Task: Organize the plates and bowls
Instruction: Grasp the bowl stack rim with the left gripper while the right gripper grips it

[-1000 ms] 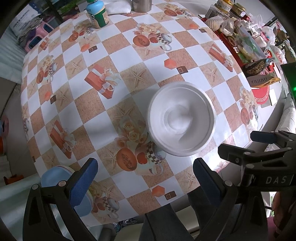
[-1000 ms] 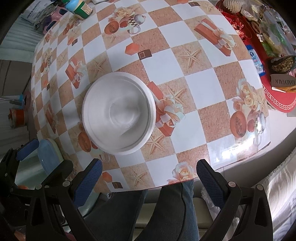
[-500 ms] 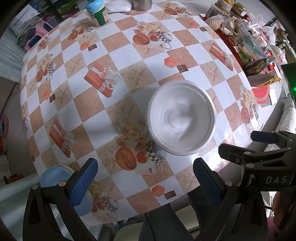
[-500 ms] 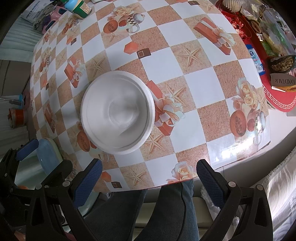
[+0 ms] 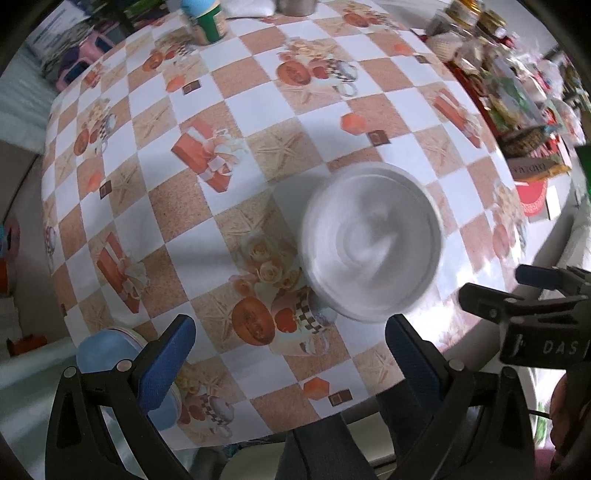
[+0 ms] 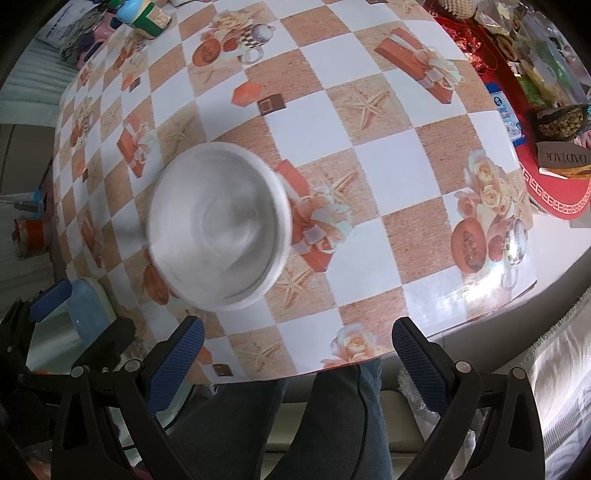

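Observation:
A white bowl (image 5: pixel 371 245) sits upright on the patterned tablecloth (image 5: pixel 236 122) near the table's front edge; it also shows in the right wrist view (image 6: pixel 218 225). A blue bowl or plate stack (image 5: pixel 107 354) sits at the front left corner, also seen in the right wrist view (image 6: pixel 88 314). My left gripper (image 5: pixel 288 354) is open and empty, held above the front edge, the white bowl ahead and to the right. My right gripper (image 6: pixel 295 354) is open and empty, the white bowl ahead and to the left.
A blue-lidded jar (image 5: pixel 207 18) stands at the table's far side. Packets, jars and a red mat (image 5: pixel 532 192) crowd the right side. The person's legs (image 6: pixel 332 424) are below the front edge. The right gripper shows in the left wrist view (image 5: pixel 535 306).
Both views are now motion-blurred and have shifted slightly; the bowl appears a little lower and nearer. Both grippers stay open and empty.

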